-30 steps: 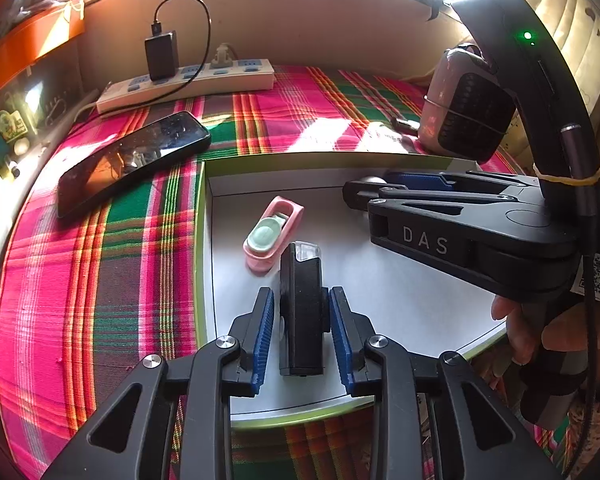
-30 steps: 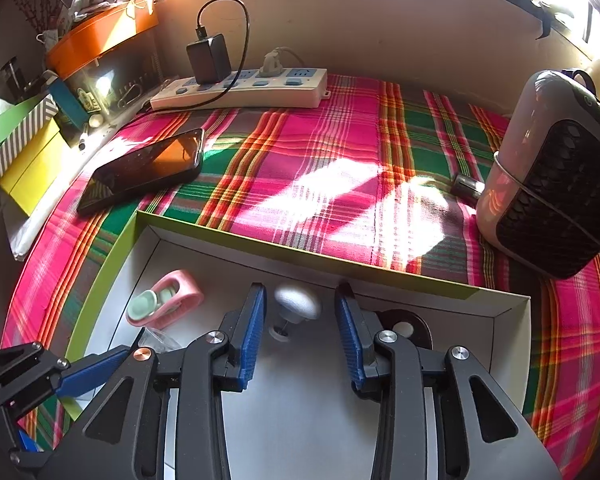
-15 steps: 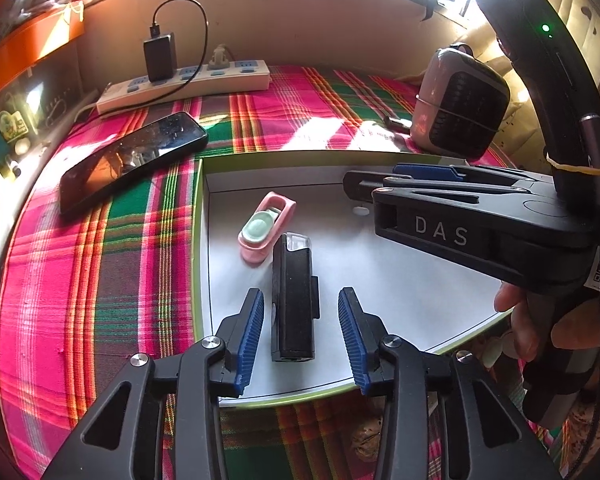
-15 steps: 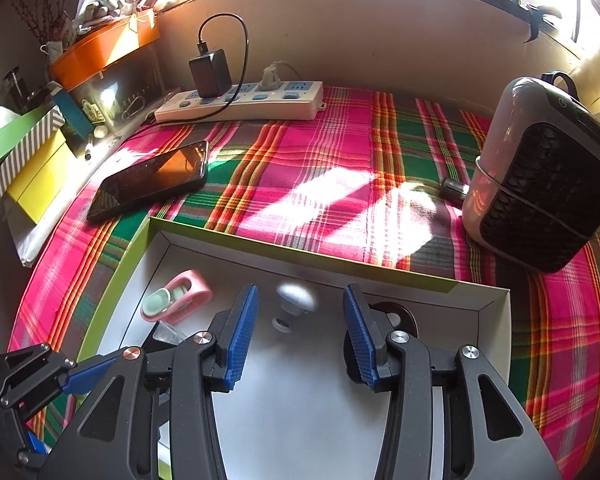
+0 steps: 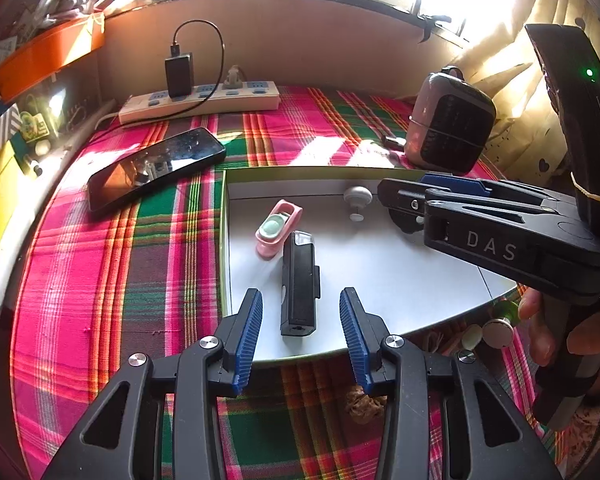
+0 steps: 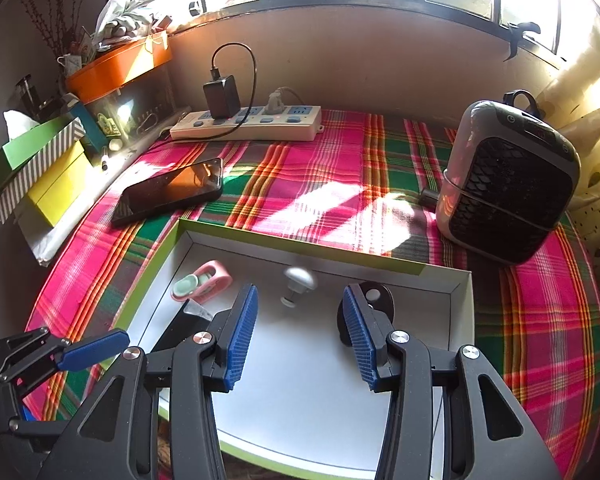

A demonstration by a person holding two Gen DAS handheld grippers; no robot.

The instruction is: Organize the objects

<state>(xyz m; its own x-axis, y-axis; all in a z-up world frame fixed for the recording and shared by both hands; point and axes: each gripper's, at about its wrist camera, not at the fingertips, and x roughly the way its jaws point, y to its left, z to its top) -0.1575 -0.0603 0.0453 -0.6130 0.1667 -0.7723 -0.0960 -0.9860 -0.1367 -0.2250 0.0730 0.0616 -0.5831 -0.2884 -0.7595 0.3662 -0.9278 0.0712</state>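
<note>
Tray [image 5: 225,240]: shallow white box with a green rim, lying flat on the plaid cloth.
Black device [image 5: 298,286]: slim dark block with a clear tip, lying flat in the tray's near left part, its length running toward the far wall.
Pink case [image 5: 278,228]: small pink holder with a pale green oval piece in it, lying tilted, just beyond the black device near the tray's left wall.
White knob [image 6: 299,282]: round pale head on a short stem, blurred, by the tray's far wall.
Dark round piece [image 6: 374,294]: flat, with a light hole, right of the knob.
</note>
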